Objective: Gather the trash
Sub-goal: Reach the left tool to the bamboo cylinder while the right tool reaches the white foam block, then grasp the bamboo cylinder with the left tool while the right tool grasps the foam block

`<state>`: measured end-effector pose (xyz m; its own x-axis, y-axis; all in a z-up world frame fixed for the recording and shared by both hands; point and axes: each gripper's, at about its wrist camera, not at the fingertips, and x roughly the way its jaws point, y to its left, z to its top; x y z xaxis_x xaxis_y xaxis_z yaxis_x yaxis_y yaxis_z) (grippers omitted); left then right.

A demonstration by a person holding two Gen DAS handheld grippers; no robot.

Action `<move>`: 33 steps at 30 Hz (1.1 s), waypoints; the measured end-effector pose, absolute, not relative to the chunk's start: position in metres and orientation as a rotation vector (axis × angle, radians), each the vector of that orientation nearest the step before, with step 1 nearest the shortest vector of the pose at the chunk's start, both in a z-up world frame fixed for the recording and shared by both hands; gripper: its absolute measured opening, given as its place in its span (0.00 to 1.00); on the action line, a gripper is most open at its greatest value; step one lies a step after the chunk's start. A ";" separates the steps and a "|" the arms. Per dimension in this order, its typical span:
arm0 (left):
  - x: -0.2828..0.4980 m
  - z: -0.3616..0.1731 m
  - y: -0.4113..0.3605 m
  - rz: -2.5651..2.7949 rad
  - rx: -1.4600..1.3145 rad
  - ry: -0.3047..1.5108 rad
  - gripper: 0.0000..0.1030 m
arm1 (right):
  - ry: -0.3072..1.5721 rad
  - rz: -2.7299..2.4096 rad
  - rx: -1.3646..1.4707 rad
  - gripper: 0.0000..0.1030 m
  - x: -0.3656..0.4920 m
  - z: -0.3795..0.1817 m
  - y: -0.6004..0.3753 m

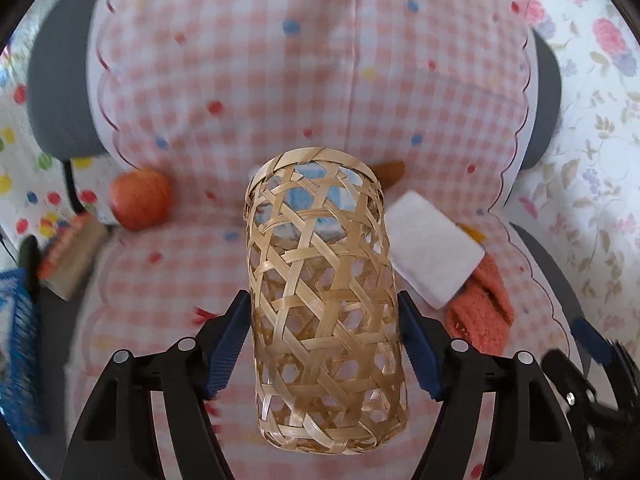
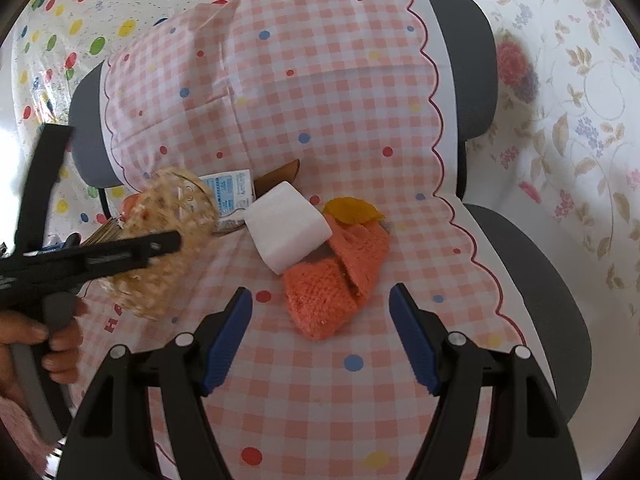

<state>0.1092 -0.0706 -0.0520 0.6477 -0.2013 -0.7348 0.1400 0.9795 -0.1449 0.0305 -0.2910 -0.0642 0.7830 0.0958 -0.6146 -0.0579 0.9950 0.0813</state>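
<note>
gripping the woven basket (image 1: 326, 312) between its pads, the left claw (image 1: 324, 344) holds it over the chair seat (image 2: 360, 380) as a bin, while the right claw (image 2: 320, 340), parted and empty, faces the orange knit piece (image 2: 334, 280) and white block (image 2: 286, 226).

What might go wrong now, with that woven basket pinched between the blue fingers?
The left gripper clamps the woven basket by its thin, springy wall, so it may flex and slip or twist free. The basket hangs over the chair seat, and a drop could knock the white block or the apple. The right gripper hovers open near the orange knit cloth and might snag it.
</note>
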 end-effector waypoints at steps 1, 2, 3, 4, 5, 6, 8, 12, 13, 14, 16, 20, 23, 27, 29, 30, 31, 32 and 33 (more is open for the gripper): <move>0.106 -0.047 -0.065 -0.193 -0.073 0.834 0.70 | 0.664 0.099 0.041 0.68 0.034 -0.064 -0.289; 0.101 -0.043 -0.056 -0.195 -0.073 0.823 0.70 | 0.663 0.110 0.031 0.68 0.038 -0.064 -0.287; 0.098 -0.041 -0.050 -0.196 -0.075 0.820 0.70 | 0.664 0.116 0.020 0.66 0.041 -0.064 -0.285; 0.096 -0.040 -0.043 -0.192 -0.081 0.820 0.70 | 0.671 0.127 0.002 0.64 0.048 -0.066 -0.283; 0.094 -0.040 -0.033 -0.185 -0.092 0.820 0.70 | 0.678 0.137 -0.010 0.64 0.053 -0.068 -0.281; 0.093 -0.040 -0.028 -0.183 -0.098 0.819 0.70 | 0.684 0.140 -0.022 0.63 0.058 -0.069 -0.279; 0.091 -0.040 -0.016 -0.176 -0.100 0.816 0.70 | 0.697 0.169 -0.056 0.63 0.072 -0.075 -0.273; 0.094 -0.043 -0.001 -0.143 -0.099 0.813 0.70 | 0.720 0.187 -0.142 0.67 0.096 -0.085 -0.261; 0.097 -0.045 0.003 -0.139 -0.109 0.817 0.70 | 0.723 0.189 -0.155 0.69 0.101 -0.087 -0.258; 0.098 -0.046 0.005 -0.137 -0.116 0.820 0.70 | 0.727 0.189 -0.178 0.71 0.107 -0.089 -0.256; 0.101 -0.050 0.007 -0.136 -0.122 0.828 0.70 | 0.739 0.193 -0.221 0.74 0.118 -0.095 -0.250; 0.105 -0.055 0.006 -0.155 -0.132 0.840 0.70 | 0.759 0.186 -0.297 0.74 0.135 -0.103 -0.244; 0.106 -0.057 0.002 -0.155 -0.123 0.837 0.70 | 0.771 0.193 -0.335 0.74 0.142 -0.107 -0.241; 0.106 -0.058 0.001 -0.163 -0.129 0.839 0.70 | 0.787 0.203 -0.404 0.73 0.147 -0.116 -0.235; 0.105 -0.058 0.001 -0.162 -0.130 0.840 0.70 | 0.775 0.199 -0.422 0.67 0.146 -0.117 -0.232; 0.105 -0.058 0.001 -0.162 -0.131 0.840 0.70 | 0.769 0.200 -0.418 0.67 0.145 -0.116 -0.232; 0.106 -0.058 0.001 -0.163 -0.130 0.840 0.70 | 0.757 0.204 -0.410 0.66 0.142 -0.114 -0.231; 0.104 -0.057 0.001 -0.162 -0.129 0.839 0.70 | 0.747 0.203 -0.405 0.65 0.140 -0.112 -0.231; 0.103 -0.056 0.001 -0.162 -0.127 0.837 0.70 | 0.738 0.203 -0.392 0.63 0.137 -0.110 -0.231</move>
<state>0.1028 0.0009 -0.0565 0.6585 -0.1923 -0.7276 0.0925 0.9802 -0.1753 0.1373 -0.2310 -0.1097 0.7250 0.0430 -0.6874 -0.3146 0.9086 -0.2748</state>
